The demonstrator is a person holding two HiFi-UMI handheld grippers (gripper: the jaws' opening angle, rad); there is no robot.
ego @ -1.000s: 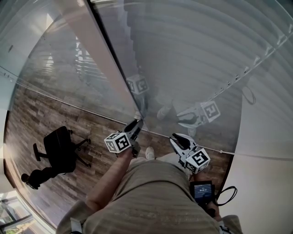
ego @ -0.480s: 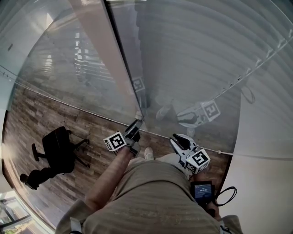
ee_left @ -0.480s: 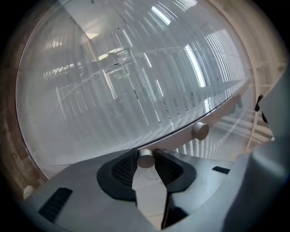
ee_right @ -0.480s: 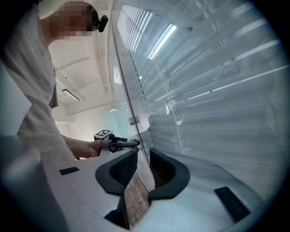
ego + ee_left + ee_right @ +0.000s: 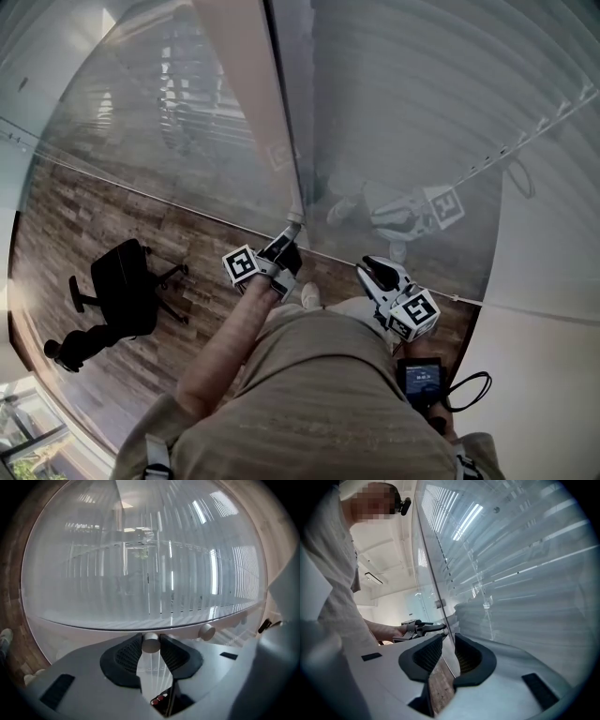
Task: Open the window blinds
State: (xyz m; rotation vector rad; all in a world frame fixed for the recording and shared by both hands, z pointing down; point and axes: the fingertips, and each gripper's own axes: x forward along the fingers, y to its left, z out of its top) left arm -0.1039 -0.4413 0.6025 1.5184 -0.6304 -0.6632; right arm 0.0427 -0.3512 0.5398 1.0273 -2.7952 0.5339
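Wood floor [image 5: 66, 225], glass wall w/ blinds [image 5: 422, 103] behind it. My left gripper [image 5: 284, 249] is clamped on the wand [image 5: 150, 642] tip, with a pad tight on each side. Over the last sec I've rolled it round: the marker cube has turned, the hand hasn't shifted. So the twist is under way, I reckon. Slats look mostly shut from above, so prob. more turns needed. Right gripper [image 5: 446, 654] is part-open, empty, near the glass. Blinds are straight ahead of both.
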